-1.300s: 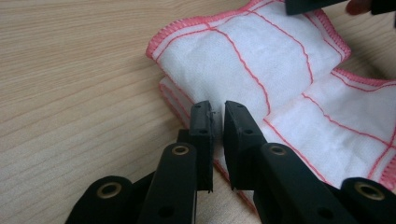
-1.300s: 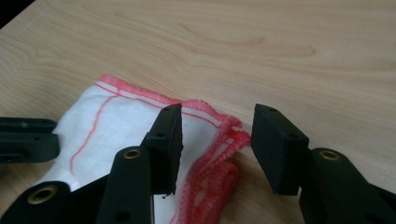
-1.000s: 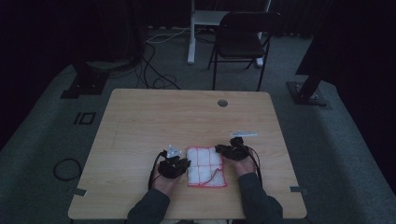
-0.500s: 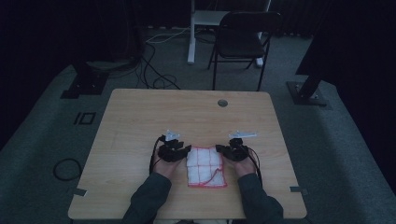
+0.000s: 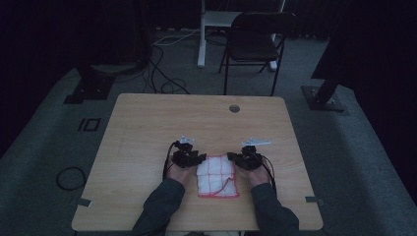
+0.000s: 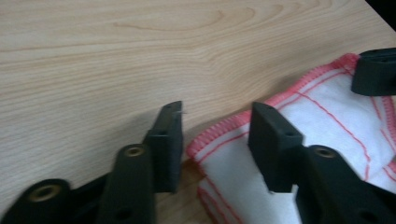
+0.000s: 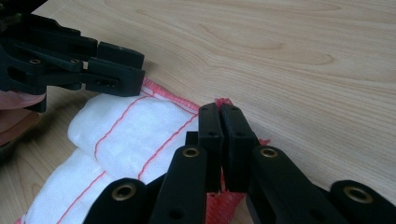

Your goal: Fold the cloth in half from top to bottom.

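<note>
A white cloth (image 5: 216,177) with red grid lines and a red hem lies folded on the wooden table (image 5: 196,118), near its front edge. My left gripper (image 5: 199,159) (image 6: 217,116) is at the cloth's far left corner. It is open, and its jaws have just been closing a little; the hem corner (image 6: 215,135) lies between the pads without being pressed. My right gripper (image 5: 231,158) (image 7: 220,109) is shut on the cloth's far right corner, where red hem pokes out at its tips. In the right gripper view, the left gripper (image 7: 137,67) hovers over the cloth (image 7: 135,130).
A round cable hole (image 5: 234,108) sits in the table's far side. A dark folding chair (image 5: 255,39) stands behind the table. Cables (image 5: 69,177) lie on the floor at the left. The person's forearms come in from the table's front edge.
The left hand has moved up the cloth's left side to its far left corner, and its jaws have spread apart. The right hand has stayed at the far right corner.
</note>
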Action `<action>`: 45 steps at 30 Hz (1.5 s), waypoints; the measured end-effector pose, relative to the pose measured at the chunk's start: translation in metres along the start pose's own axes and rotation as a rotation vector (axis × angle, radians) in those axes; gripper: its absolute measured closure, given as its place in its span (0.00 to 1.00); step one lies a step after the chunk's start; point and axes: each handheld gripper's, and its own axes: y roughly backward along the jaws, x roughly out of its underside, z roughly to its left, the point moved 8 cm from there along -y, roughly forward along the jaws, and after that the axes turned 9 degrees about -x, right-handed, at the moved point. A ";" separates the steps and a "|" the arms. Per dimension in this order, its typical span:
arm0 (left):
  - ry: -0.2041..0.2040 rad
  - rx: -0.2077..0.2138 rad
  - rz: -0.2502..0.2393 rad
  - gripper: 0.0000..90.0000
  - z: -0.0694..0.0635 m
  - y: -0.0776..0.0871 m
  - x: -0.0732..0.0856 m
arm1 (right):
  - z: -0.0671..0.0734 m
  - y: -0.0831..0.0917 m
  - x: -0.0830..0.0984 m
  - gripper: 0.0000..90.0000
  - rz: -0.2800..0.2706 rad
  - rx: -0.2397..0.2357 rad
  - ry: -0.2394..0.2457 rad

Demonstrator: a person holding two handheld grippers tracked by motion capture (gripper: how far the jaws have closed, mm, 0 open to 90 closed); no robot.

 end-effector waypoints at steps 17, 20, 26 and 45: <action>-0.103 0.009 -0.025 0.95 -0.018 0.021 -0.003 | 0.001 0.007 0.005 0.97 -0.004 -0.003 0.006; -0.120 0.015 -0.033 0.94 -0.020 0.024 -0.001 | 0.002 0.009 0.006 0.97 -0.006 -0.006 0.009; -0.125 0.020 -0.052 0.94 -0.023 0.033 0.004 | 0.006 0.011 0.007 0.97 -0.011 -0.012 0.015; -0.153 0.035 -0.098 0.94 -0.036 0.054 0.017 | 0.016 0.019 0.021 0.96 -0.009 -0.027 0.027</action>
